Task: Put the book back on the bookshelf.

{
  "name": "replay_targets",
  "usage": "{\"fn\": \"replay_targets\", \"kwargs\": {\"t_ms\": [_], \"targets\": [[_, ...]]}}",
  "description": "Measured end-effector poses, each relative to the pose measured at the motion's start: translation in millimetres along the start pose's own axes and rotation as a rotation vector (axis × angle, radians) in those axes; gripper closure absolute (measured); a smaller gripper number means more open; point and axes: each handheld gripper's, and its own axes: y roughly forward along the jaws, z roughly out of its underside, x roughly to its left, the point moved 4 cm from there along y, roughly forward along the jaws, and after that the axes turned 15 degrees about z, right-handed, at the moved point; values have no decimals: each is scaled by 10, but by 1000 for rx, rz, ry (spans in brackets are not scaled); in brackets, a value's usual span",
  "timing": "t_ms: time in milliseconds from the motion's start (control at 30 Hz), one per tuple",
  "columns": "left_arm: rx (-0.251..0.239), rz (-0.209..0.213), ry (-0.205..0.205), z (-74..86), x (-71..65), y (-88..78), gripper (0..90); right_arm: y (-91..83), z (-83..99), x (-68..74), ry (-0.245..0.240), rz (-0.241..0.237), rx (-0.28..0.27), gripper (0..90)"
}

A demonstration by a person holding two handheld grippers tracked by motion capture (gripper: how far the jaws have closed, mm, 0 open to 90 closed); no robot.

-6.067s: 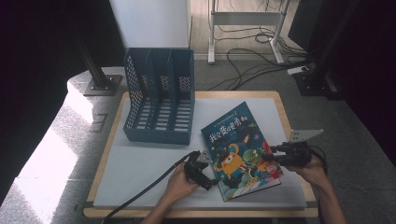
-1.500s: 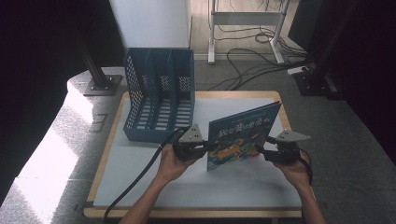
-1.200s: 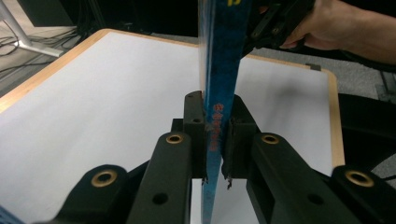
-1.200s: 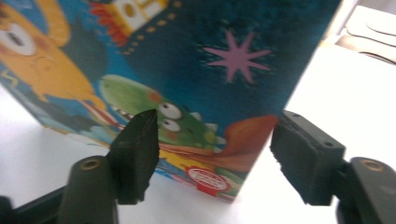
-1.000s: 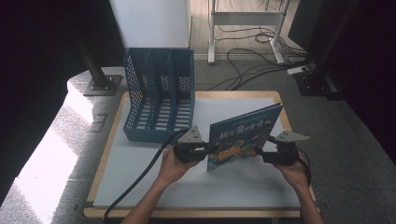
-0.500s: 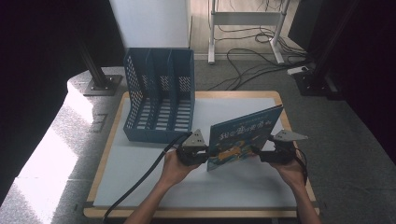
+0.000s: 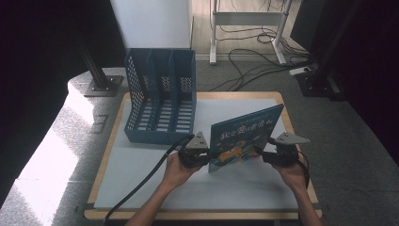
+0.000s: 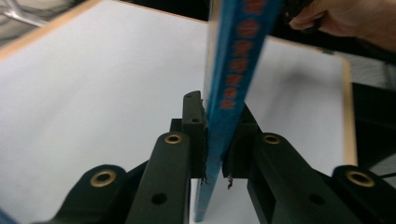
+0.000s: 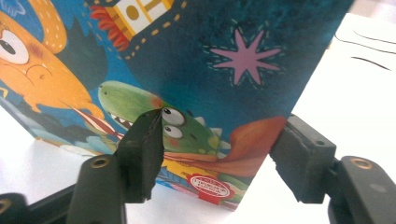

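The picture book (image 7: pixel 244 137) is held upright on the table (image 7: pixel 141 165), clamped by the left tongs (image 8: pixel 215 140). The right tongs (image 9: pixel 219 154) are spread wide beside its cover, gripping nothing.

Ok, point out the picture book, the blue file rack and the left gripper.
picture book (image 7: pixel 244 134), high view, front cover.
blue file rack (image 7: pixel 160 134), high view, low front wall.
left gripper (image 8: pixel 215 140), left gripper view, between its jaws.

Glossy printed book (image 7: pixel 244 139), perforated plastic file rack (image 7: pixel 160 101)
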Motion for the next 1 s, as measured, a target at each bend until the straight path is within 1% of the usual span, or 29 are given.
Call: {"fn": "replay_targets", "kwargs": {"t_ms": [167,233,333,367,400,433,467,500,667,933,1000], "targets": [[-7,3,-5,8,10,-9,825,6,-4,16,9,13,-14,370],[-13,7,-14,19,29,-29,827,2,-22,20,36,13,-45,372],[-23,12,-15,28,34,-43,828,-7,-56,10,49,5,-66,377],[-32,15,-22,35,40,-60,829,-8,-94,12,39,0,-67,378],[-32,15,-22,35,40,-60,830,-8,-94,12,39,0,-67,378],[-38,15,-15,38,45,-80,829,-9,-122,17,28,-4,-69,379],[-38,15,-15,38,45,-80,830,-9,-122,17,28,-4,-69,379],[-38,13,-12,36,44,-89,830,-13,-148,19,33,-8,-80,381],[-51,9,-12,7,40,-166,829,-20,-202,41,31,-12,-89,383],[-65,-15,0,-38,22,-309,830,-10,-342,89,32,-33,-108,386],[-72,-17,-6,-49,26,-350,830,-6,-376,103,37,-37,-113,388]]}}
